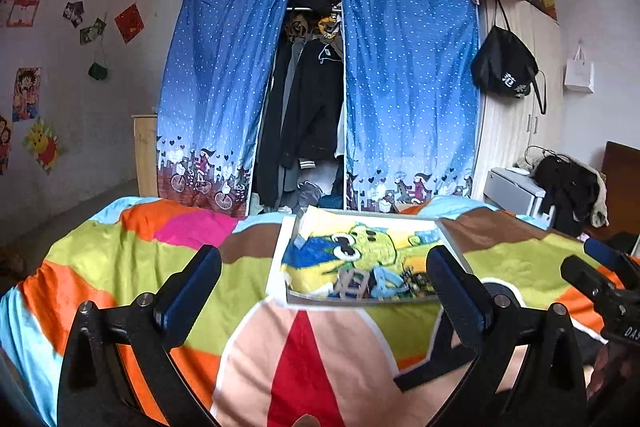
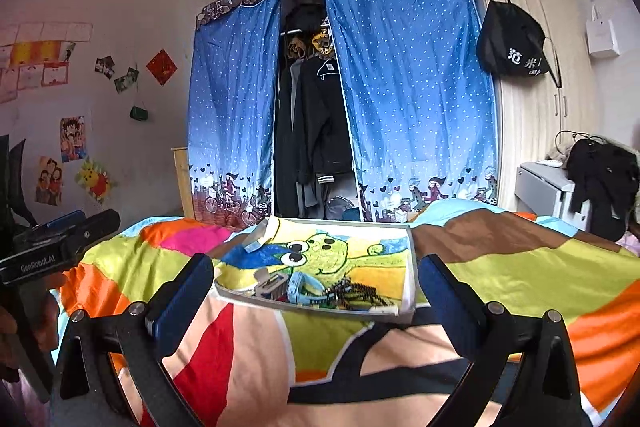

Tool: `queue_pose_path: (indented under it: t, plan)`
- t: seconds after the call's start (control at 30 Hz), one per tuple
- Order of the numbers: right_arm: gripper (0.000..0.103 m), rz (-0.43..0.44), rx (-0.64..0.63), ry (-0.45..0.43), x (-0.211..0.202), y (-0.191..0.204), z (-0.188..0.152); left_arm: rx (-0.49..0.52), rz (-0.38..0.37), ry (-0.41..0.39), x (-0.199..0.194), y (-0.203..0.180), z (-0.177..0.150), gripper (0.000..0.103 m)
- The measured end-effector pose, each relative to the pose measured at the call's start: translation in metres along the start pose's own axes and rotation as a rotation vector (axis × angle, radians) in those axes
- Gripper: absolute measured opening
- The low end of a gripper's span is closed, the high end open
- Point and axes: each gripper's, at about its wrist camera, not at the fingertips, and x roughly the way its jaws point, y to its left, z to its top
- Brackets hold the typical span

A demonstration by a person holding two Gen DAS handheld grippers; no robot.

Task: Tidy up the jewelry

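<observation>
Both grippers hover over the bed, fingers spread wide, nothing held. Left gripper (image 1: 324,291) points at the shallow tray (image 1: 454,239) lying on the patchwork blanket (image 1: 120,251); right gripper (image 2: 316,301) sits just short of the same tray (image 2: 412,251), its near edge between the 2 fingers in that view. Tray is lined with a cartoon-print cloth (image 2: 320,251). Jewelry is bunched at the tray's near side: a grey rectangular piece (image 2: 272,285), a light-blue band (image 2: 304,287), a dark beaded chain (image 2: 352,293). In the left view these blur, details unclear. Behind the bed: a blue dotted wardrobe curtain (image 2: 404,87), parted, dark clothes inside.
</observation>
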Motion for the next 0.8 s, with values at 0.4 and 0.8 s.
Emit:
queue_pose_path:
  t: [0.4,0.8]
  plan:
    - [0.103,-0.046,0.026,0.046,-0.057,0.021,-0.048,0.007,0.018,0.061,-0.057,-0.002,-0.056,0.101]
    - [0.103,-0.094,-0.008,0.053,-0.078,0.040,-0.080,0.011,0.034,0.116,-0.078,0.016,-0.098,0.101]
